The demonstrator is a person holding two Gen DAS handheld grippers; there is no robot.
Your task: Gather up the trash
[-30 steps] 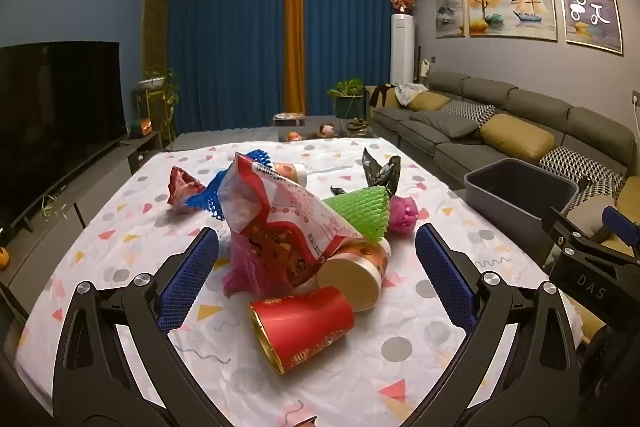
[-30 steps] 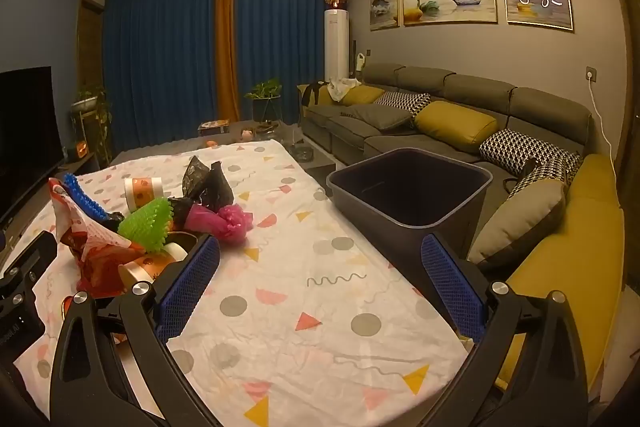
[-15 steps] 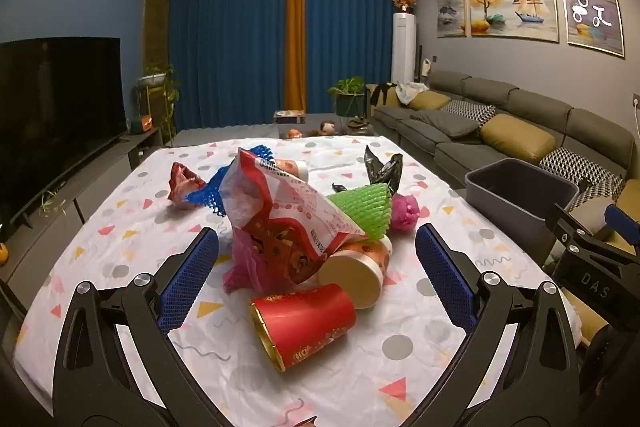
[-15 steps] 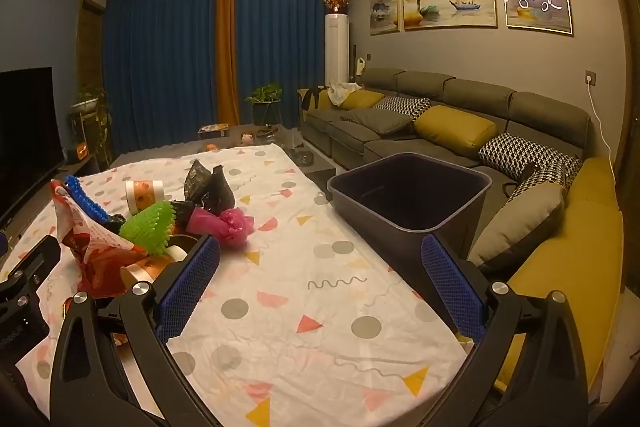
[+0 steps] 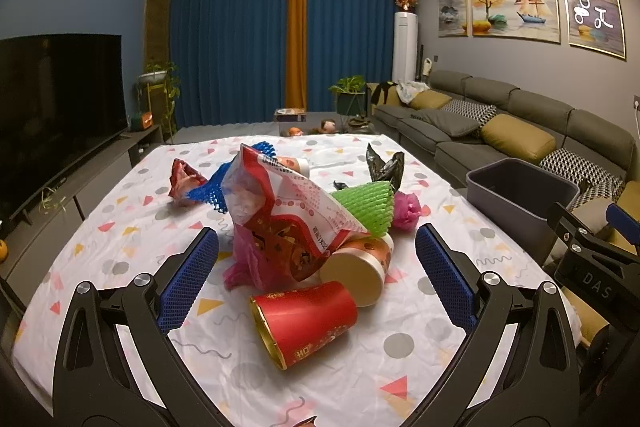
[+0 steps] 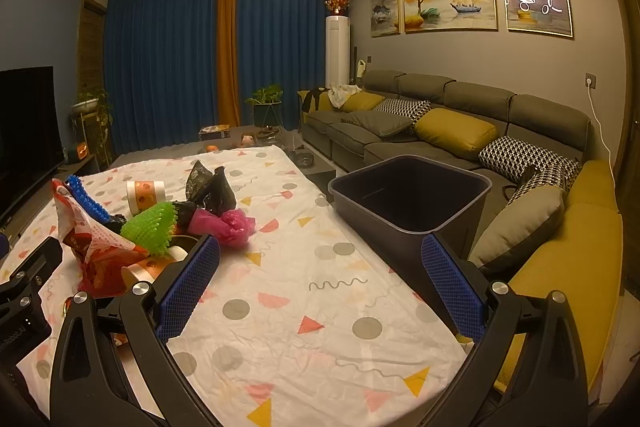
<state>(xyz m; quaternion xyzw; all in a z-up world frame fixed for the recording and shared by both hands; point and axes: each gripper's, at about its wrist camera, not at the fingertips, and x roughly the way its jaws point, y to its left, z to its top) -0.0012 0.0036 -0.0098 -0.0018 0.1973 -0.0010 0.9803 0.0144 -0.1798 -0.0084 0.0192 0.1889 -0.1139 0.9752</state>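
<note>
A pile of trash lies on the patterned tablecloth (image 5: pixel 132 227): a red paper cup (image 5: pixel 306 321) on its side nearest me, a tan cup (image 5: pixel 358 269), a red-and-white snack bag (image 5: pixel 280 215), green foam net (image 5: pixel 366 201), pink bag (image 5: pixel 406 211), black bag (image 5: pixel 384 165) and blue net (image 5: pixel 210 187). My left gripper (image 5: pixel 316 281) is open and empty, just in front of the red cup. My right gripper (image 6: pixel 320 287) is open and empty over bare cloth, the pile (image 6: pixel 148 227) to its left. A dark grey bin (image 6: pixel 408 195) stands at the table's right edge.
A grey sofa (image 6: pixel 440 131) with yellow and patterned cushions runs along the right wall behind the bin. A TV (image 5: pixel 56 95) on a low stand is at the left. Blue curtains and plants are at the far end. The right gripper's body (image 5: pixel 592 267) shows at right.
Both grippers have tilted slightly; the views shifted a little downward. The trash and the bin have not moved. Both grippers stay open.
</note>
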